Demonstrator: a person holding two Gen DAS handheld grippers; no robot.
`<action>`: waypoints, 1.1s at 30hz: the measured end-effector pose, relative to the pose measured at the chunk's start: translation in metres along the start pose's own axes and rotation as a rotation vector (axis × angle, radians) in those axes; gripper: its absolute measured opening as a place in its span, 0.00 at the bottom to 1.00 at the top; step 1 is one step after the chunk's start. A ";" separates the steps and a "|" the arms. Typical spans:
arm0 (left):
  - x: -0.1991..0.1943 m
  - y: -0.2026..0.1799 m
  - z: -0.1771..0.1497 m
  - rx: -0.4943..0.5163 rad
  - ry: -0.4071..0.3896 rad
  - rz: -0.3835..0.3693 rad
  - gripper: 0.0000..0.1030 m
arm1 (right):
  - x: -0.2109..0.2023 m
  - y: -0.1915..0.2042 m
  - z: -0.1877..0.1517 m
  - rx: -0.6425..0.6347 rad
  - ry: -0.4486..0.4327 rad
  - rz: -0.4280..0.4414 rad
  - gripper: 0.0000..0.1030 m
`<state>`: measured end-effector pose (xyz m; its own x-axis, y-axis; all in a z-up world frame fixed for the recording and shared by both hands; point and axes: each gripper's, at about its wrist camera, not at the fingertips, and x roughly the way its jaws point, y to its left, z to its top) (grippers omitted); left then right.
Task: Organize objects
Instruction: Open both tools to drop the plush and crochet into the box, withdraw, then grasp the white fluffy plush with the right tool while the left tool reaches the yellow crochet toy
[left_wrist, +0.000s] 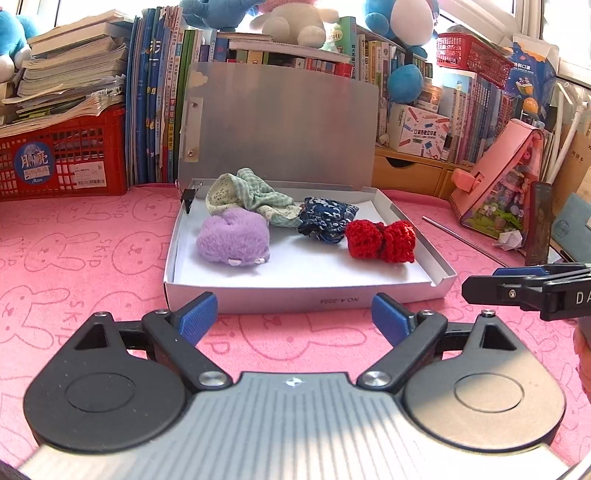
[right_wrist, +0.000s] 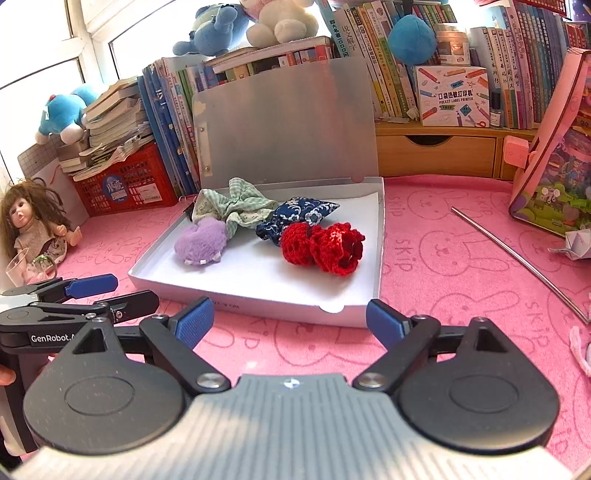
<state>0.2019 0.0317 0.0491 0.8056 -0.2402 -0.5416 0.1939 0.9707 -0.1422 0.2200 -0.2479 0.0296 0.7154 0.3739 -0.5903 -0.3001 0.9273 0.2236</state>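
An open shallow white box (left_wrist: 306, 291) (right_wrist: 255, 299) lies on the pink mat, its lid (left_wrist: 280, 125) (right_wrist: 288, 122) standing up at the back. Inside lie a purple plush (left_wrist: 232, 240) (right_wrist: 201, 240), a green checked cloth (left_wrist: 247, 194) (right_wrist: 236, 205), a blue patterned pouch (left_wrist: 327, 219) (right_wrist: 295, 218) and a red crocheted bow (left_wrist: 382, 240) (right_wrist: 323, 247). My left gripper (left_wrist: 294, 319) is open and empty just in front of the box. My right gripper (right_wrist: 290, 321) is open and empty at the box's near edge. Each gripper shows at the side of the other's view.
A thin metal rod (left_wrist: 465, 238) (right_wrist: 517, 258) lies on the mat right of the box. A pink toy house (left_wrist: 506, 184) (right_wrist: 554, 166) stands far right. Books, plush toys and a red crate (left_wrist: 62, 155) (right_wrist: 125, 184) line the back. A doll (right_wrist: 33, 225) sits at left.
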 end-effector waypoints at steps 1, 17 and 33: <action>-0.004 -0.002 -0.004 -0.002 0.005 -0.008 0.90 | -0.004 0.001 -0.005 0.001 0.000 0.004 0.91; -0.056 -0.018 -0.054 0.024 0.025 -0.068 0.90 | -0.047 0.005 -0.065 0.005 0.027 0.062 0.92; -0.105 -0.025 -0.099 0.051 0.036 -0.084 0.90 | -0.089 0.024 -0.108 -0.036 0.008 0.099 0.96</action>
<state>0.0573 0.0321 0.0273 0.7649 -0.3202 -0.5590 0.2890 0.9460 -0.1465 0.0816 -0.2611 0.0038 0.6760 0.4636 -0.5729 -0.3921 0.8844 0.2530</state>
